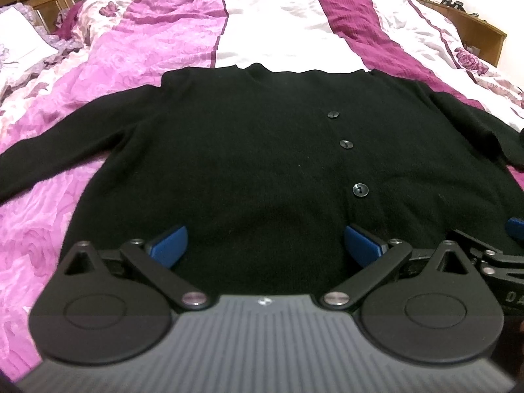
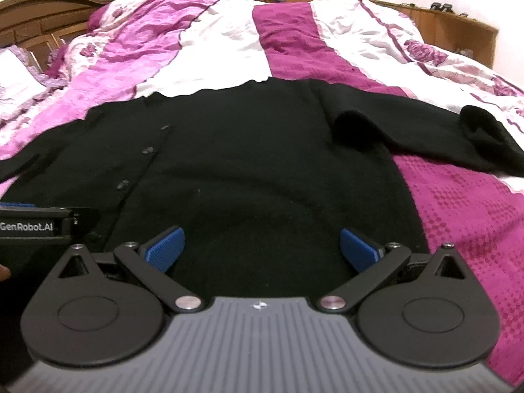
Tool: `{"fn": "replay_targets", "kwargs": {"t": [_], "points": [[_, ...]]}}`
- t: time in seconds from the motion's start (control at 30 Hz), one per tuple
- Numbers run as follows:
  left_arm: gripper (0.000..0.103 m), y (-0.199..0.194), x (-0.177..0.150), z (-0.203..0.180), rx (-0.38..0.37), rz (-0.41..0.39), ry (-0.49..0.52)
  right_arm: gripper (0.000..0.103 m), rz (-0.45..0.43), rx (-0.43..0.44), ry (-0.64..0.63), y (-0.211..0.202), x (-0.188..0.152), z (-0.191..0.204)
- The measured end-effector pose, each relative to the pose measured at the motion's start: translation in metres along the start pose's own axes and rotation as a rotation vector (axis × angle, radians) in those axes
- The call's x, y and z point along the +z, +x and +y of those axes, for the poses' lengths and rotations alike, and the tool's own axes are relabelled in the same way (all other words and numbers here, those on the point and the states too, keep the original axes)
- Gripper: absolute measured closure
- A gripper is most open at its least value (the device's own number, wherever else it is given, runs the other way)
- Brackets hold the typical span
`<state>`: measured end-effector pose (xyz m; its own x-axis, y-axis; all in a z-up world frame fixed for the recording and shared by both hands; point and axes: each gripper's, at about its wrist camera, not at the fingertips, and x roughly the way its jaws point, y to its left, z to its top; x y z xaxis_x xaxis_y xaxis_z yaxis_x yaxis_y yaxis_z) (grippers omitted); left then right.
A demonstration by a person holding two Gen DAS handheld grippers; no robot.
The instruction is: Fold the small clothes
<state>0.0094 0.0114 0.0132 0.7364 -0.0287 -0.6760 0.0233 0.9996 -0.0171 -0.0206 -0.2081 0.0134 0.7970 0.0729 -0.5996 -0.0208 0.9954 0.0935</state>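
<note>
Lying flat on the bed [image 1: 137, 52], the black cardigan [image 1: 262, 150] is spread front up, its hem nearest the cameras and its neckline at the far side. Three buttons [image 1: 346, 144] run down its front, right of centre in the left wrist view. One sleeve [image 1: 62, 150] stretches out to the left; the other sleeve [image 2: 458, 137] runs right, and its cuff end seems turned back on itself.

The left hand-held gripper [image 1: 267, 245] hovers low over the hem with its jaws wide apart and nothing between the blue pads [image 1: 170, 244]. The right hand-held gripper [image 2: 262, 245] is the same: wide, empty, just above the hem near the right side seam. The two sit side by side, each showing at the edge of the other's view.

The knit looks soft, light and limp, so it will likely sag and drape when lifted, and stretch if pulled by a single point. It should not be slippery against the pads, though the satin-looking cover beneath may let it slide. Good places to take hold seem to be the shoulder and the hem corner on one side together, or a cuff to bring a sleeve across the body first. Pinching only the top layer is a risk, as the front may part from the back.
</note>
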Motion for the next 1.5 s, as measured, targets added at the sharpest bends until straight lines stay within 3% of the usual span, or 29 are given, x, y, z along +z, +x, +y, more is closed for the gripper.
{"fn": "replay_targets", "kwargs": {"t": [0.2, 0.4, 1.03, 1.5], "points": [[0.0, -0.01, 0.004, 0.0, -0.016, 0.014, -0.011, 0.0, -0.006, 0.089, 0.072, -0.016, 0.012, -0.021], [0.0, -0.019, 0.009, -0.005, -0.039, -0.003, 0.002, 0.0, -0.06, 0.087, 0.042, -0.033, 0.031, -0.042], [0.0, -0.01, 0.009, -0.017, -0.029, 0.044, 0.025, 0.001, -0.12, -0.035, 0.03, -0.024, 0.067, -0.13], [0.0, -0.005, 0.004, -0.027, -0.023, 0.082, 0.05, 0.016, -0.144, -0.213, -0.001, 0.001, 0.089, -0.184]]}}
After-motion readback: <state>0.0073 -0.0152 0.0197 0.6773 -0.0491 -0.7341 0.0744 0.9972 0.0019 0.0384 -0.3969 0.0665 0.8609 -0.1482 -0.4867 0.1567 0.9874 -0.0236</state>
